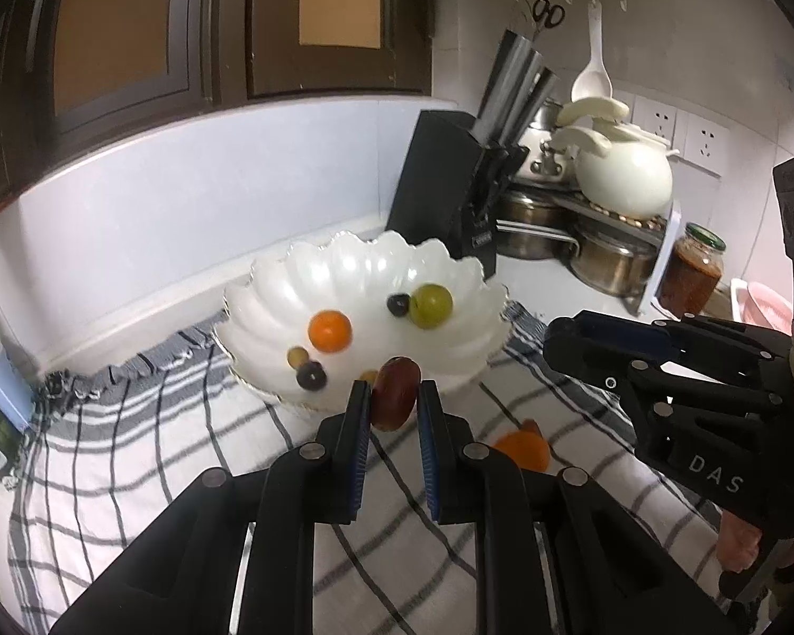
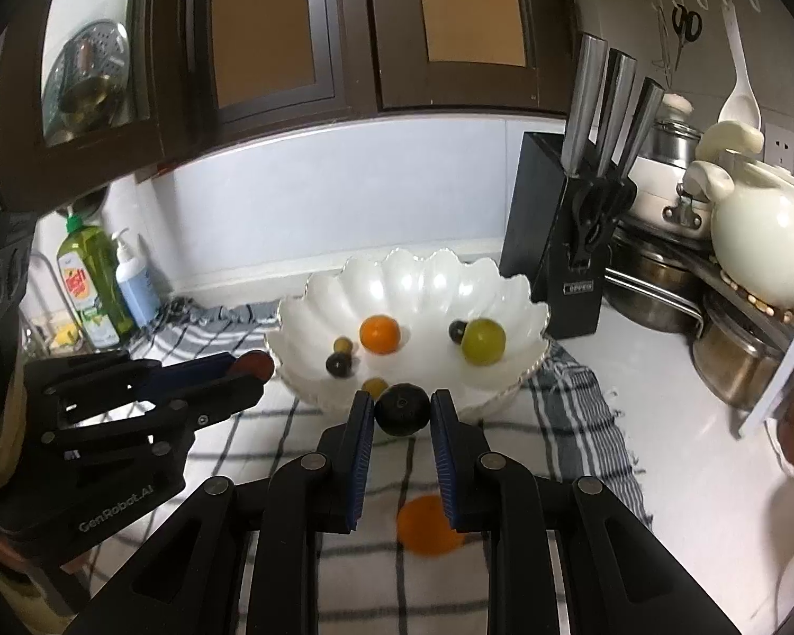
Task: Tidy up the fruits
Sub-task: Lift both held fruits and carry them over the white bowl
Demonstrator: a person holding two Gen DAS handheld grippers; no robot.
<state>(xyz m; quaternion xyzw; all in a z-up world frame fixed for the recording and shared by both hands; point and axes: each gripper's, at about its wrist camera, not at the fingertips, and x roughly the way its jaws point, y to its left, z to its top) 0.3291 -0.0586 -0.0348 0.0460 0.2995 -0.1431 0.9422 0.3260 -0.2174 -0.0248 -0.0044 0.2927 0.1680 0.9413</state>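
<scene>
At lower centre of the left wrist view, a reddish-brown fruit (image 1: 394, 394) is pinched between the left gripper (image 1: 394, 397) pads, in front of the scalloped white bowl (image 1: 270, 307). In the right wrist view the right gripper (image 2: 401, 408) clamps a dark round fruit (image 2: 402, 408), possibly a plum. The bowl holds an orange fruit (image 1: 330, 330) and a green fruit (image 1: 431, 306). Another orange fruit (image 2: 427, 526) lies on the striped cloth (image 1: 132, 450) below.

From my left wrist view, the orange fruit on the striped cloth (image 1: 524, 451) is half hidden behind my hand-held gripper's finger (image 1: 439, 455), and a small yellowish fruit in the white scalloped bowl (image 1: 270, 307) peeks out, too hidden to identify.
</scene>
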